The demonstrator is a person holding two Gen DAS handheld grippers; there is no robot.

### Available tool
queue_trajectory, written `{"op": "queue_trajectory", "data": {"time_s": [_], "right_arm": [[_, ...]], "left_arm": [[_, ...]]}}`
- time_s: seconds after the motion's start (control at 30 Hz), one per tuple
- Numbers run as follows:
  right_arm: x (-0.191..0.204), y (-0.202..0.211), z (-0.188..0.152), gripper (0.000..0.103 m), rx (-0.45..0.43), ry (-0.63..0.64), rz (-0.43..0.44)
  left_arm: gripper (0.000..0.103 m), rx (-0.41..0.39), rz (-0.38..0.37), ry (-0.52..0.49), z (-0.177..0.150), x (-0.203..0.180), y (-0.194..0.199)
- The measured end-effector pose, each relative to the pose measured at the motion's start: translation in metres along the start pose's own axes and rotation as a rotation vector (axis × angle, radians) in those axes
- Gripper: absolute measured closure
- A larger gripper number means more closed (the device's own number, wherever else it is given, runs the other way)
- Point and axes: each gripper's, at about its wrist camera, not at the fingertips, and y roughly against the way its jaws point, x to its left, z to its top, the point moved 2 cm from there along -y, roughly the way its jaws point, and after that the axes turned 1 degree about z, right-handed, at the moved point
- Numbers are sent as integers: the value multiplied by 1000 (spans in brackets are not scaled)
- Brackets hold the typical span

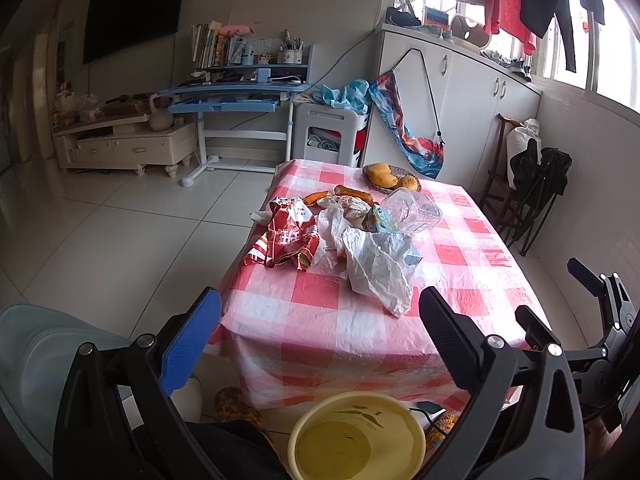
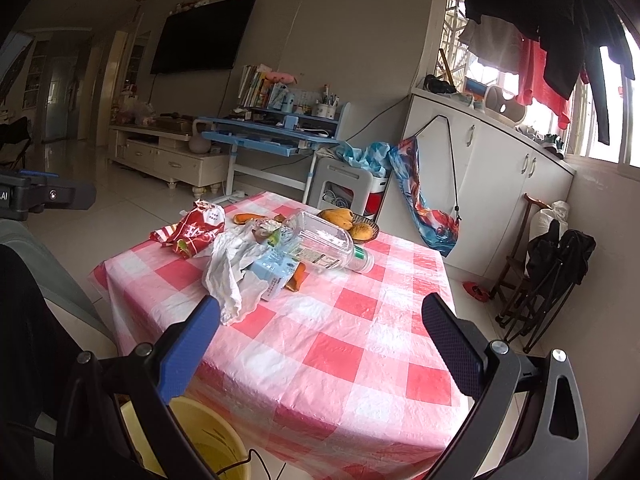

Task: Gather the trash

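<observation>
Trash lies in a heap on the far half of the red-checked table: a red snack bag, a crumpled white plastic bag, a clear plastic bottle on its side, a light blue carton and orange peels. A yellow bucket stands on the floor below the table's near edge. My left gripper is open and empty above the bucket. My right gripper is open and empty over the near table edge.
A basket of mangoes sits at the table's far end. A grey chair is at the near left. Folded black chairs lean by the right wall. White cabinets and a blue desk stand behind.
</observation>
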Motion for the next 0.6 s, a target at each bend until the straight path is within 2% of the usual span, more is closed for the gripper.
{"op": "queue_trajectory", "data": {"time_s": [0.6], "right_arm": [[8,0,0,6,1,36,5]], "left_arm": [[7,0,-1,2,0,0,0]]}}
